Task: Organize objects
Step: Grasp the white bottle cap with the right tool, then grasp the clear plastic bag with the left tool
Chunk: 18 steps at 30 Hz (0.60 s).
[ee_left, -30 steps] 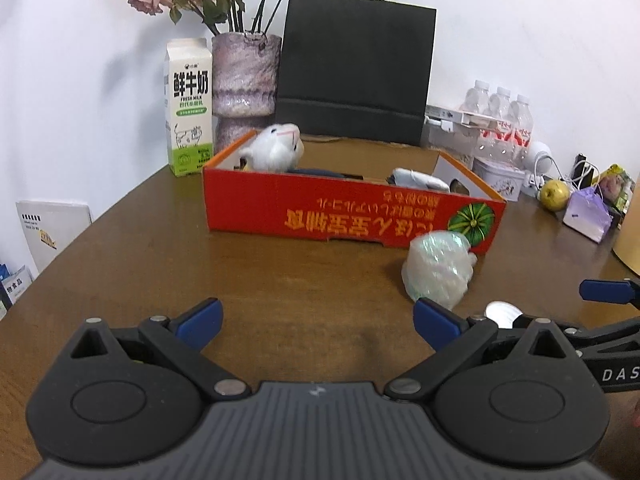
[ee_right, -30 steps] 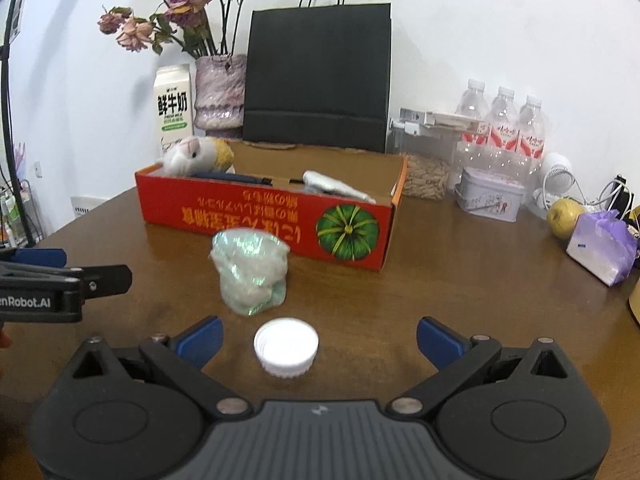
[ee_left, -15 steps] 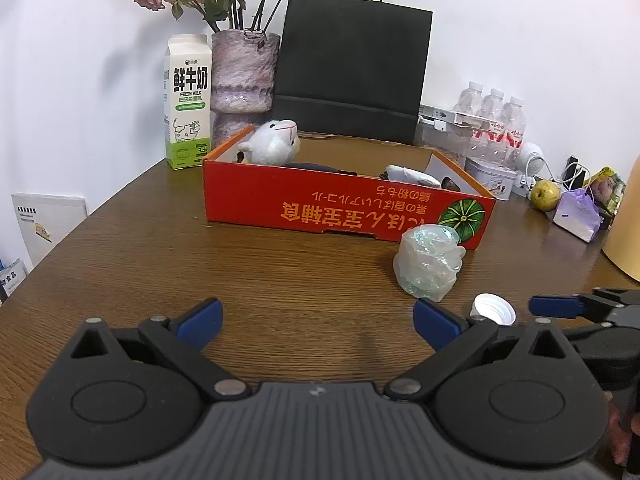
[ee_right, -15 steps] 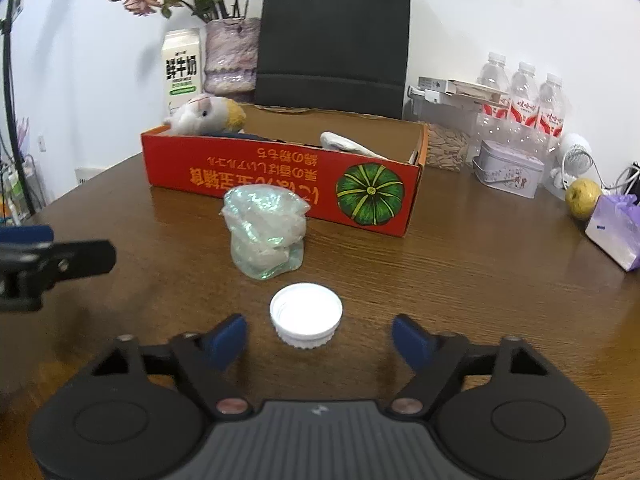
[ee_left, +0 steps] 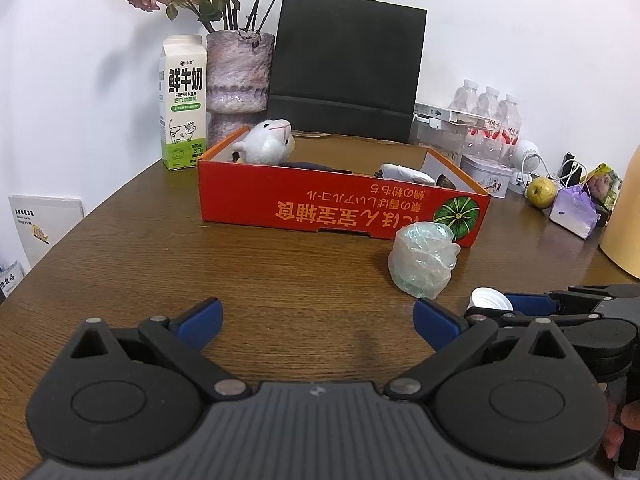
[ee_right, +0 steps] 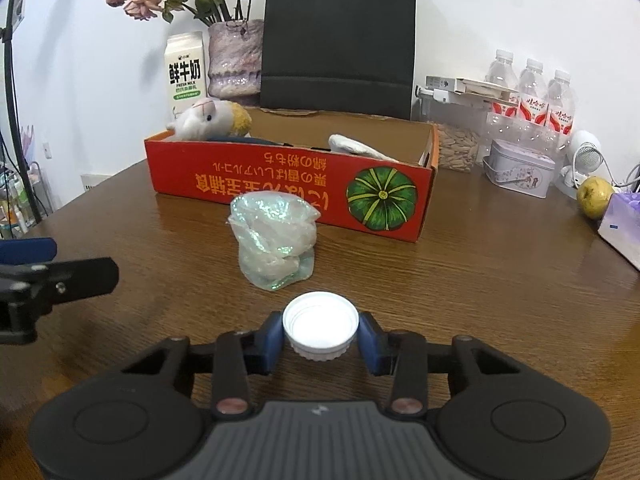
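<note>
A white bottle cap (ee_right: 320, 330) lies open side up on the brown table, and my right gripper (ee_right: 320, 338) is shut on it, a blue pad against each side. A crumpled clear plastic bag (ee_right: 276, 246) stands just beyond it. Behind that is the red cardboard box (ee_right: 288, 192) holding a plush toy (ee_right: 210, 120) and a white object (ee_right: 360, 146). My left gripper (ee_left: 318, 320) is open and empty above bare table, left of the bag (ee_left: 424, 260). In the left wrist view the cap (ee_left: 490, 300) shows between the right gripper's fingers.
A milk carton (ee_left: 184, 102), vase (ee_left: 238, 80) and black paper bag (ee_left: 346, 68) stand behind the box. Water bottles (ee_right: 532, 92), a tin (ee_right: 520, 168), a pear (ee_right: 596, 196) and a purple pouch (ee_right: 624, 224) sit at the right.
My right gripper moved forward to the white cap and closed on it. My left gripper drew back a little and stayed open.
</note>
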Tool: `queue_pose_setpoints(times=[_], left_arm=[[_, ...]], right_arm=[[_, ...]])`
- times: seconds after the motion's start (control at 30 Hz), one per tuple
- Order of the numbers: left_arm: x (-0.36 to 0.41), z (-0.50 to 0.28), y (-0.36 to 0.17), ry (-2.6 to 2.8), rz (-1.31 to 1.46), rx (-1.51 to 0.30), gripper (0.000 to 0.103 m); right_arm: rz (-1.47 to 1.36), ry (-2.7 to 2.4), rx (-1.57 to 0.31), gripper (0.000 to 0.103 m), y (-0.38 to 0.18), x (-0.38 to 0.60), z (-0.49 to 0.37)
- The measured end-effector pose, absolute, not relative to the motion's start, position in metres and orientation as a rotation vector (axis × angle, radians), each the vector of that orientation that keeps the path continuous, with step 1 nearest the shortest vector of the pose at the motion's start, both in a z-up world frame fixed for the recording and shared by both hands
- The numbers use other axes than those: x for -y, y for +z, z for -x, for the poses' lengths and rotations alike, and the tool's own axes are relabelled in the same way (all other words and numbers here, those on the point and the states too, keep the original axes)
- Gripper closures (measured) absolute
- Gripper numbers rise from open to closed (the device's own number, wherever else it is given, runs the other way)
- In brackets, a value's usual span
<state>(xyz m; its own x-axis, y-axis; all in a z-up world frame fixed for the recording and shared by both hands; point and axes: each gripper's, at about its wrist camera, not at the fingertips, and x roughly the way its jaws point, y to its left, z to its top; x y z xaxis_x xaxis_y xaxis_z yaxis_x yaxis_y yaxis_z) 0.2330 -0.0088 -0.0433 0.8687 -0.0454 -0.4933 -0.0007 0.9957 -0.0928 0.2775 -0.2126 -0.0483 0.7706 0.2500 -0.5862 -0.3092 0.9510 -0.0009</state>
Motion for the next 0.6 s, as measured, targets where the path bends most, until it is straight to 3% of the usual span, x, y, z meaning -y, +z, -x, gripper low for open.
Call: queue_pose_setpoints(times=[0.6], left_arm=[[0.053,-0.258,-0.042,-0.055,0.052,-0.542,0.000]], right_arm=[[0.081,0.262,-0.547,0.064,-0.030,0.248,-0.275]])
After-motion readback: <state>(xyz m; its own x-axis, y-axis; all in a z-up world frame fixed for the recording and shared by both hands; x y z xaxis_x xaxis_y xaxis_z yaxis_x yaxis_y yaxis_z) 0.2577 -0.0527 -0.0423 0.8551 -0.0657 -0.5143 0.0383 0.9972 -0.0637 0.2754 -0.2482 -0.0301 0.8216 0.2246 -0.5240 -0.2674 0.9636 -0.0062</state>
